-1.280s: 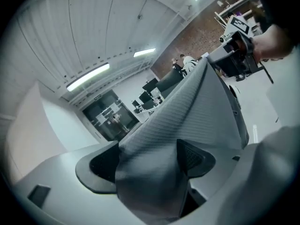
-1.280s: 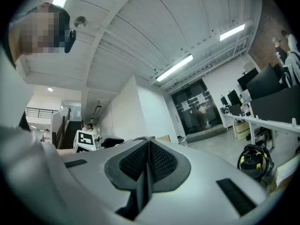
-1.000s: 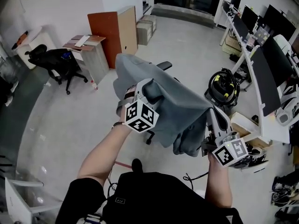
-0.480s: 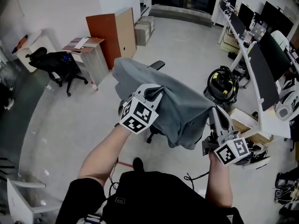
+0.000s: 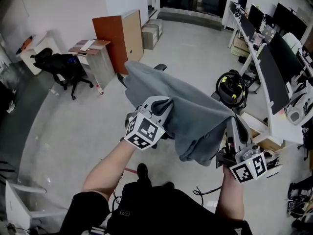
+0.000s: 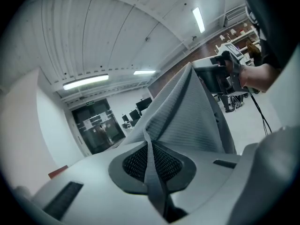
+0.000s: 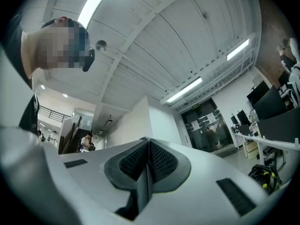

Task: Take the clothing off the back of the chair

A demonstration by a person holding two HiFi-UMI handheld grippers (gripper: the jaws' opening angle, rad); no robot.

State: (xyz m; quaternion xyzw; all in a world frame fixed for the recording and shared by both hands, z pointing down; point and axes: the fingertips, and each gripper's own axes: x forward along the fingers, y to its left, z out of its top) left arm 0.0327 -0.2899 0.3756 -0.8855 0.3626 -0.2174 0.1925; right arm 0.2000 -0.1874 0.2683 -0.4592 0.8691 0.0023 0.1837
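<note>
Hiding chair [image 5: 159, 67], grey garment [image 5: 195, 116], vacuum [image 5: 231, 89] & desk [image 5: 279, 131] at rt

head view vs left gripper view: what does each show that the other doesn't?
Head view only: the chair partly hidden by the grey garment, and the wooden cabinet. Left gripper view only: the left gripper jaws shut on a fold of the cloth, and the ceiling lights. Both: the garment stretched across to the right gripper.
</note>
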